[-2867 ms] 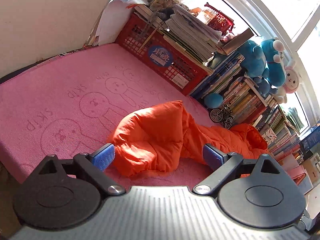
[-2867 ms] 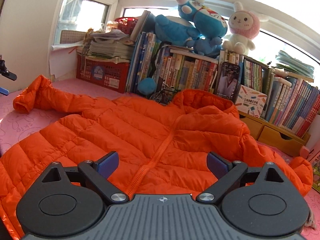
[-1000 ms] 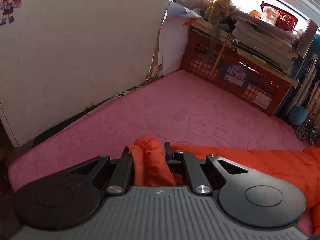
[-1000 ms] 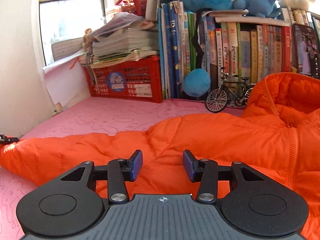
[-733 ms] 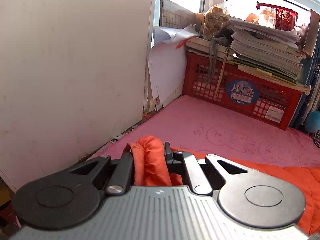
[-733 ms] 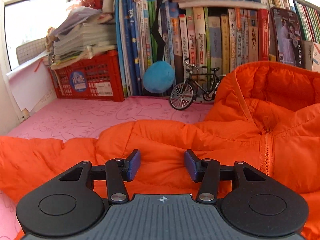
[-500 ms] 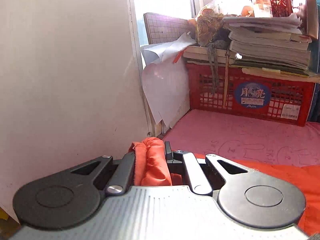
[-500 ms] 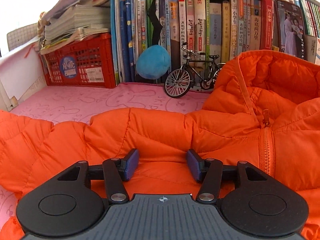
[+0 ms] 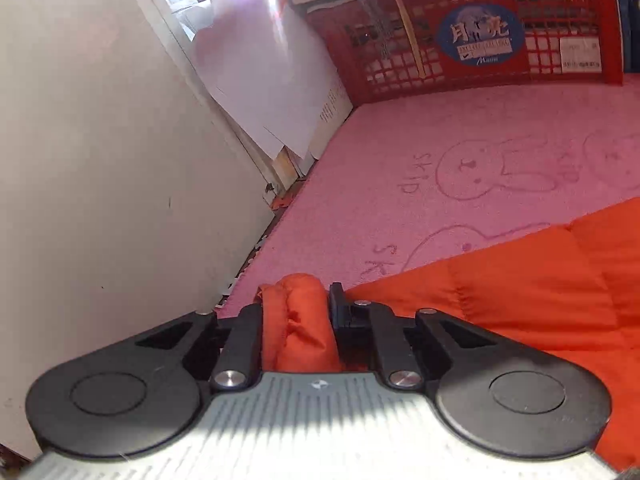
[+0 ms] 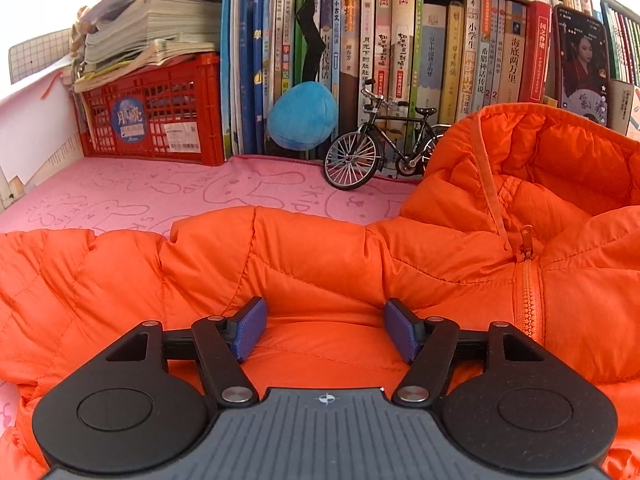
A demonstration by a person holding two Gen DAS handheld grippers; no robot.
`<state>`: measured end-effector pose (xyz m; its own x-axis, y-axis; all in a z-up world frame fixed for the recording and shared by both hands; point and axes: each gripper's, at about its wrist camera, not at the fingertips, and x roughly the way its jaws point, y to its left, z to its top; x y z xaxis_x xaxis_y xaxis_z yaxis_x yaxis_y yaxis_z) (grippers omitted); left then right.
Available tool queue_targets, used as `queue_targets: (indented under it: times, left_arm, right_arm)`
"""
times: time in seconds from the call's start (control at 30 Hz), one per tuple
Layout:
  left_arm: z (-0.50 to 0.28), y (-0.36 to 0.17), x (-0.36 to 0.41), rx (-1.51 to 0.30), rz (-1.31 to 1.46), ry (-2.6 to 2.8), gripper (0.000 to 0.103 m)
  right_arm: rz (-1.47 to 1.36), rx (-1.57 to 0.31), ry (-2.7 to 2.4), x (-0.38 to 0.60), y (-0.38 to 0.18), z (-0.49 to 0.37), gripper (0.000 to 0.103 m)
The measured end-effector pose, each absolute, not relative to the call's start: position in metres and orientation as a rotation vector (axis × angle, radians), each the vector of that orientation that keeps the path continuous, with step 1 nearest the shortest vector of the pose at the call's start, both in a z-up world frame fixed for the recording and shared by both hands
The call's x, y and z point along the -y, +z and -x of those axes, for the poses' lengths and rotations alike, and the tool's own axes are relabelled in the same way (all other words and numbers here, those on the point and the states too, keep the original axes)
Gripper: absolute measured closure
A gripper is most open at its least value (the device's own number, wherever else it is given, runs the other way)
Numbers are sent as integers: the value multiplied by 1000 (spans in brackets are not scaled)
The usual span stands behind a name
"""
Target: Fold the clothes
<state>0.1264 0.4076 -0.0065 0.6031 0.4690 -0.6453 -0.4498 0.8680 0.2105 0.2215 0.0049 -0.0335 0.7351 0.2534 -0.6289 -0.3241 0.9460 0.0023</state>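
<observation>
The left gripper (image 9: 298, 312) is pinching a bunched fold of the orange jacket (image 10: 320, 264), its fingers (image 9: 244, 332) pressed against the cloth on both sides, near the counter's left edge by the white wall (image 9: 100, 160). The jacket is lying spread across the pink mat (image 9: 460, 152) covering the counter, its hood (image 10: 560, 160) resting toward the back edge beside the toy bicycle (image 10: 380, 148). The right gripper (image 10: 326, 328) is pressing down on the jacket's quilted body with its blue-padded fingers (image 10: 250, 328) spread apart, holding nothing between them. A red crate (image 9: 500, 28) is sitting at the back left corner.
</observation>
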Motion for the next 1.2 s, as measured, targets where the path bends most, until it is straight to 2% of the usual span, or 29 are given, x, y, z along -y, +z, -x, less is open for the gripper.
queue_targets:
  times: [0.03, 0.07, 0.1, 0.23, 0.37, 0.43, 0.57, 0.67, 0.73, 0.83, 0.9, 1.0, 1.1, 1.2]
  left_arm:
    - [-111, 5, -419, -685, 135, 475, 58]
    - [-97, 14, -428, -619, 262, 454, 38]
    - [-84, 22, -437, -555, 379, 441, 32]
    - [-52, 46, -430, -426, 500, 494, 35]
    - [-66, 67, -337, -426, 210, 437, 34]
    - [-76, 67, -297, -426, 163, 390, 33]
    - [-104, 58, -263, -465, 146, 446, 33]
    - [-110, 50, -256, -518, 177, 438, 33]
    - [-107, 46, -237, -518, 146, 362, 33]
    - [-104, 44, -201, -532, 84, 286, 30]
    - [-104, 39, -177, -551, 95, 194, 30]
    - [-104, 27, -142, -586, 113, 60, 26]
    - [-108, 9, -111, -619, 73, 10, 24]
    - [-113, -11, -92, -645, 0, 39, 24]
  right_arm:
    - [110, -676, 318, -5, -34, -222, 34]
    - [109, -676, 319, -5, -34, -222, 34]
    - [109, -677, 320, -5, -33, -222, 33]
    - [112, -678, 320, -5, -33, -222, 30]
    - [100, -663, 324, -3, -30, -218, 28]
    - [66, -644, 363, 6, -24, -206, 21]
    - [46, -570, 442, 38, 1, -173, 19]
    - [77, -452, 414, 86, 28, -140, 16]
    - [79, -366, 326, 133, 44, -119, 7]
    - [62, -306, 100, 211, 57, -101, 4]
    - [25, -312, -121, 269, 59, -102, 0]
    - [-107, -348, -375, 355, 53, -109, 0]
    - [-239, -456, -427, 423, 33, -126, 0]
    - [-208, -431, -349, 404, 43, -120, 1]
